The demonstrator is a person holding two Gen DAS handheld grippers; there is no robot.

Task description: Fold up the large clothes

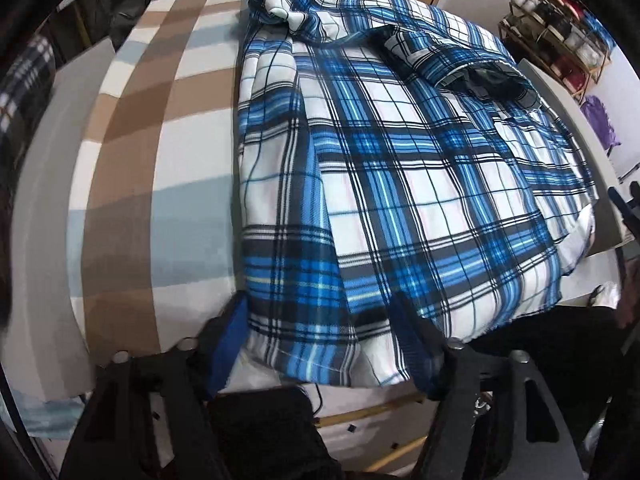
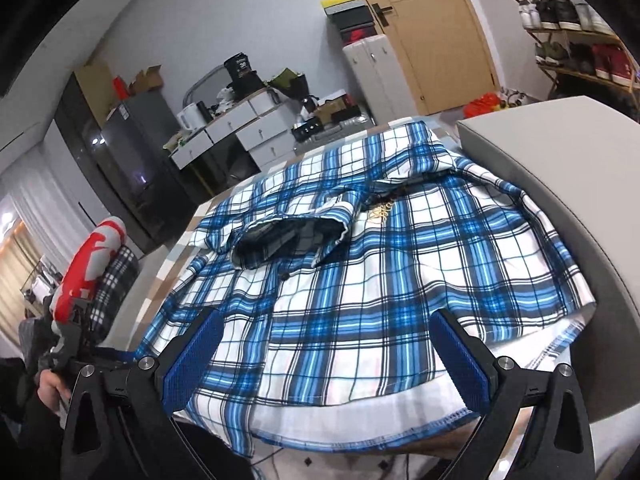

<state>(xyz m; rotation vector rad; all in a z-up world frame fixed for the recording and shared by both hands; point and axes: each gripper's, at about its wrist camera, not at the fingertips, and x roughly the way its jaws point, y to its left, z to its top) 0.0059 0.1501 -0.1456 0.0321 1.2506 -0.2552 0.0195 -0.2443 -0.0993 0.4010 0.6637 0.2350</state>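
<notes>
Left gripper (image 1: pixel 320 320) straddled plaid shirt (image 1: pixel 400 184) hem, jaws half-wide, grip unclear. Right gripper (image 2: pixel 326 356) wide apart, shirt hem between its pads, unpinched.

We count one plaid shirt (image 1: pixel 400 184), two claws (image 1: pixel 320 320) (image 2: pixel 326 336) and one shoe rack (image 2: pixel 576 40).

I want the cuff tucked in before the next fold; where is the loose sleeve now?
In the right wrist view the sleeve lies across the plaid shirt, left of centre, cuff open beside the button placket.
</notes>
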